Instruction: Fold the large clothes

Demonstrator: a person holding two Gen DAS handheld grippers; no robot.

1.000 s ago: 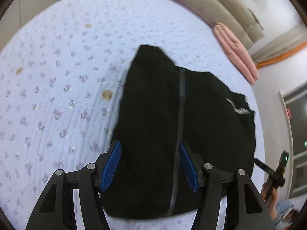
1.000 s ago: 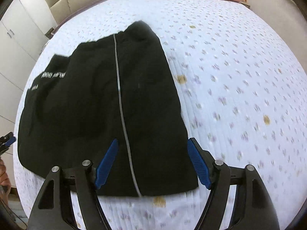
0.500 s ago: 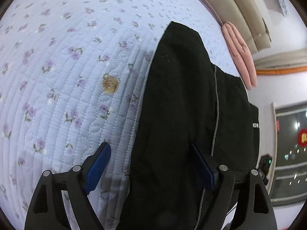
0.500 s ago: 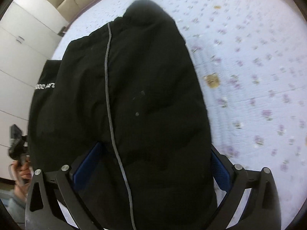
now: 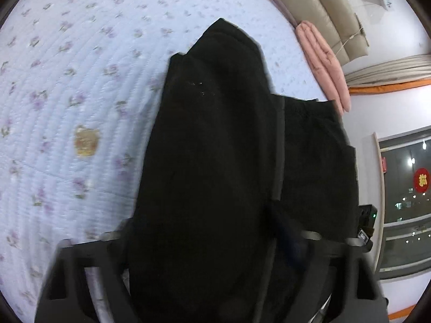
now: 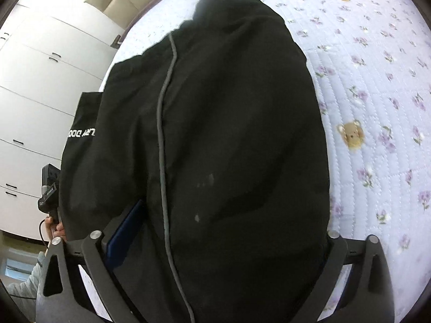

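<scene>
**Both grippers came down onto the near edge of the black garment**

One second earlier you held both grippers high above the bed, and the whole black garment [image 5: 215, 161] lay small in the middle of each frame. At this moment it filled the centre and the bottom of both views, so you had lowered and pushed both tools forward to its near hem.

In the left wrist view the left gripper [image 5: 210, 245] had its jaws wide apart, and the cloth covered both pads. I could not see them close. In the right wrist view the right gripper [image 6: 215, 228] was also spread wide, with the cloth lying between and over its fingers; only the left blue pad [image 6: 124, 228] showed at the lower left.

The garment lay on the floral quilt [image 5: 67, 94], with its grey stripe [image 6: 161, 134] running from top to bottom. A pink folded blanket [image 5: 323, 62] was at the upper right.

In my judgement, the hem was not yet pinched. The next step probably needs both jaws to close before lifting for the fold.
</scene>
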